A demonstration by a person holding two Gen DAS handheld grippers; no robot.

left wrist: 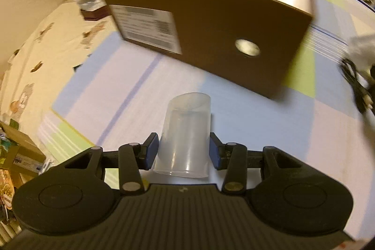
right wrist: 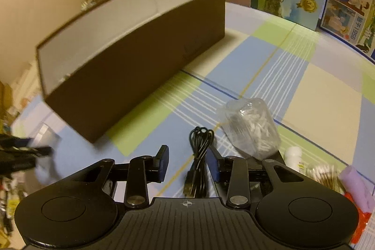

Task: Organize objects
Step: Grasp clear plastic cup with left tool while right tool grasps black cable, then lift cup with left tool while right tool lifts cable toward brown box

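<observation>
Cup (left wrist: 185, 137), clear plastic and upside down, sits pinched between the blue pads of the left tool (left wrist: 184, 151), which is closed on its sides just above the checked cloth (left wrist: 269, 132). Beside it, the right tool (right wrist: 187, 162) has a coiled black cable (right wrist: 199, 156) lying between its pads; the right pad looks to touch the cable while the left pad stands clear, so I would call it partly open and not yet gripping. Just right of that lie a clear jar (right wrist: 252, 128) of white bits and some cotton swabs (right wrist: 323, 175). Farther back stands the open brown box (right wrist: 131, 57), white inside, likely where things go. To do this well, I'd lift the cup clear of the box wall before releasing, and centre the cable before closing.
</observation>
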